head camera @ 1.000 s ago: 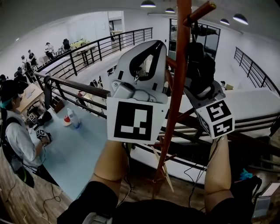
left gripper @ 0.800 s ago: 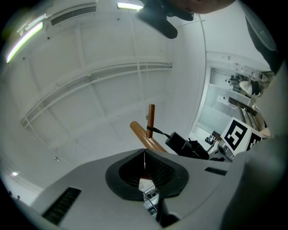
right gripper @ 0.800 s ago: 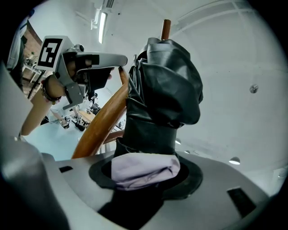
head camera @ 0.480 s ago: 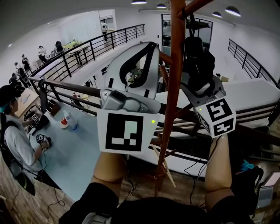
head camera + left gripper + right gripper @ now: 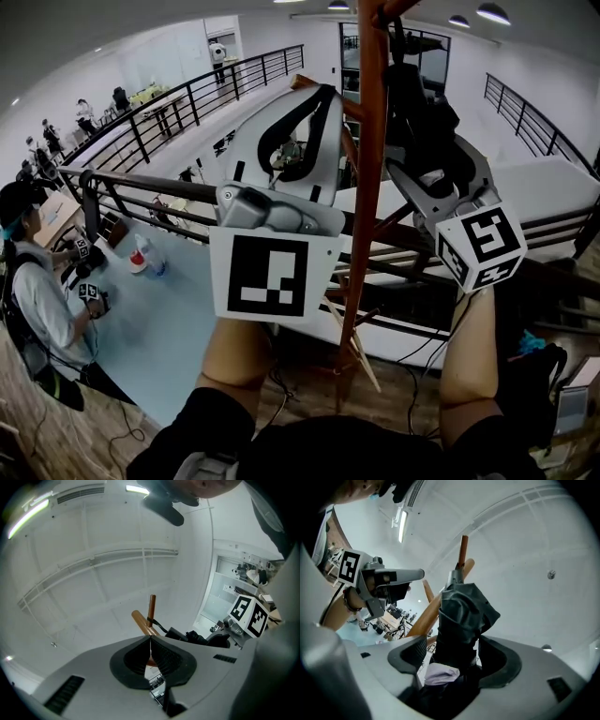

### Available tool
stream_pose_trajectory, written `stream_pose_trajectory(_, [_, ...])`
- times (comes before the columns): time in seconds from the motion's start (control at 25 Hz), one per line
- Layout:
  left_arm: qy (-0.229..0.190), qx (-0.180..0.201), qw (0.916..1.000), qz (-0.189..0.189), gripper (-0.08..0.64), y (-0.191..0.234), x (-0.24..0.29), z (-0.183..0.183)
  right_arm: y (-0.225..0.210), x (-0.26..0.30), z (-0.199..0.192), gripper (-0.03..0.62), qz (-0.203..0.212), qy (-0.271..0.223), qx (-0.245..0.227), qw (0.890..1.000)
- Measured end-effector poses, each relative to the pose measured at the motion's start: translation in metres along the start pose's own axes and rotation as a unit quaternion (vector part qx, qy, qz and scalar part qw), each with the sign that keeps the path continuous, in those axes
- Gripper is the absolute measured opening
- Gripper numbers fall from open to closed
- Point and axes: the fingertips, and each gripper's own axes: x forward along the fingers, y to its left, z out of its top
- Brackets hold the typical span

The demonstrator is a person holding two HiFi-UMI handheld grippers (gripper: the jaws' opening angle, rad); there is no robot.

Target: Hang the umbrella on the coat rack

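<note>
The right gripper point(image 5: 457, 649) has just been opening its jaws. They stand wide with the folded black umbrella point(image 5: 461, 613) between them, and the pads do not press on it. The umbrella hangs high on the coat rack point(image 5: 371, 187), right of the pole, with its strap point(image 5: 159, 624) looped over a slanted wooden peg point(image 5: 141, 622).

The step in hand looks like the release. It is best finished by drawing the right gripper straight back along its jaws, so that neither pad drags the fabric and lifts the strap off.

The left gripper point(image 5: 150, 641), jaws together on nothing, hovers on the near side of that peg and should keep off the strap. The pole stands between the two grippers, with other pegs close by. Far below are a railing point(image 5: 150, 180), a pale table point(image 5: 178, 328) with a bottle point(image 5: 153, 258), and a person point(image 5: 37, 300) at the left.
</note>
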Motion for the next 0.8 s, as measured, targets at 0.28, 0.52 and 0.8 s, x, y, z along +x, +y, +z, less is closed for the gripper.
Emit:
stream_pose_trajectory(0.28, [0.009,-0.004,0.9999,-0.011,0.014,-0.009,-0.003,-0.004,0.014,-0.005,-0.003,0.328,0.005,0.0,0.004,1.0])
stream_pose_trajectory(0.52, [0.015,-0.005,0.9995,-0.028,0.014,-0.025,-0.005,-0.01,0.031,-0.015,0.0,0.328,0.025,-0.013,0.028,0.999])
stream_pose_trajectory(0.8, [0.026,-0.006,0.9992,-0.03,0.014,-0.024,-0.012,-0.022,0.059,-0.009,0.002,0.328,0.057,-0.012,0.034,0.998])
